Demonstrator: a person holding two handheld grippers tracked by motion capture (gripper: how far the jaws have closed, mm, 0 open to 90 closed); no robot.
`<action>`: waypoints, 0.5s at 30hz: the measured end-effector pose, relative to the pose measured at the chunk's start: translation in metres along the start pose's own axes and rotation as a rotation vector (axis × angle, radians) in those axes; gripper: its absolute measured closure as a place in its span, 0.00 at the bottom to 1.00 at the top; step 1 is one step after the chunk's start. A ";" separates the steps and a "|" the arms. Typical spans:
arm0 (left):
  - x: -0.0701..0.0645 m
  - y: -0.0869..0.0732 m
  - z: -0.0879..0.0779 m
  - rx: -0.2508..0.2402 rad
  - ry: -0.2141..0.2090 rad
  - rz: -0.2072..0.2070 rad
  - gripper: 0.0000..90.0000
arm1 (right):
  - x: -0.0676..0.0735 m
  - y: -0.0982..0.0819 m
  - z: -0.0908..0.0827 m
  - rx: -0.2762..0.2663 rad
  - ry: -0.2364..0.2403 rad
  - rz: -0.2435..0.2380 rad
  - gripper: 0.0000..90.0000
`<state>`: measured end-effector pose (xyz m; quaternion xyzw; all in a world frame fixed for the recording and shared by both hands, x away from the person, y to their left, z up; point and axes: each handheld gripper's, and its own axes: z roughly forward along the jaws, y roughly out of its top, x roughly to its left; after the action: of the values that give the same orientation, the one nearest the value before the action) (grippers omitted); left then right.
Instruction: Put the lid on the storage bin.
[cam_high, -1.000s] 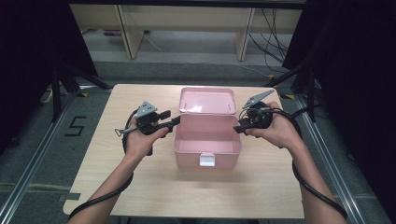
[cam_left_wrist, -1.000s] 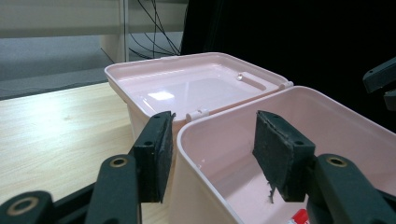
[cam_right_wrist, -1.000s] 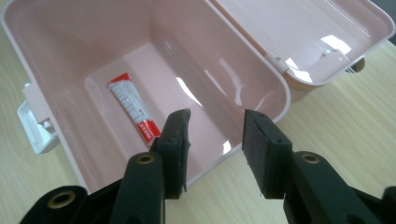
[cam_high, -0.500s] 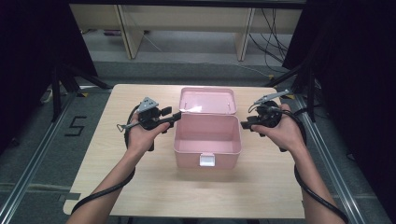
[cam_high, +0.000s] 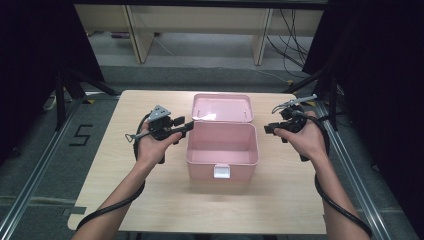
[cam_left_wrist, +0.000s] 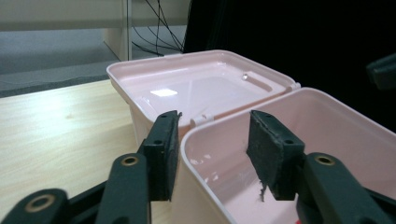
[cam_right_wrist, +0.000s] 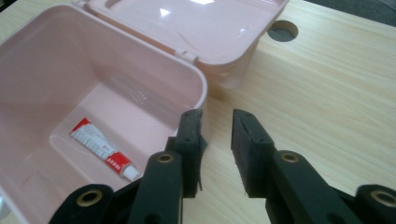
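A pink plastic box (cam_high: 200, 159) stands open mid-table, its lid (cam_high: 222, 107) laid back behind it. A white and red tube (cam_right_wrist: 105, 149) lies on the box floor. My left gripper (cam_high: 186, 129) is at the box's left wall near the back corner. Its jaws have just been closing and straddle the rim (cam_left_wrist: 196, 135), one outside, one inside, neither pad touching it. My right gripper (cam_high: 267, 129) hovers just outside the right wall (cam_right_wrist: 198, 88). Its jaws have also just been closing and stand open over bare wood.
The light wooden table (cam_high: 300, 200) has free surface in front of and beside the box. A round hole (cam_right_wrist: 282, 30) is cut in the tabletop behind the lid. Cables trail from both grippers down past the forearms. Dark curtains and metal rails flank the table.
The right hand has shifted a little to the right beside the box, and its jaws have narrowed. The left hand has stayed at the box's left wall.
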<state>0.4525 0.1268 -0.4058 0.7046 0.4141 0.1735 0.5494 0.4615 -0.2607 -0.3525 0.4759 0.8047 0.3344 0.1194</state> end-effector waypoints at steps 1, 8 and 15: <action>-0.001 -0.001 -0.001 0.005 0.004 -0.003 0.61 | -0.001 0.001 0.001 0.000 0.002 0.010 0.84; -0.012 -0.006 -0.010 0.029 -0.015 0.003 0.68 | -0.010 0.012 0.009 -0.001 -0.012 0.097 0.89; -0.024 -0.010 -0.020 0.054 -0.028 0.009 0.71 | -0.016 0.031 0.024 -0.007 -0.023 0.134 0.92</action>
<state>0.4200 0.1216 -0.4033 0.7235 0.4078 0.1547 0.5351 0.5035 -0.2541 -0.3521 0.5323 0.7683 0.3388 0.1077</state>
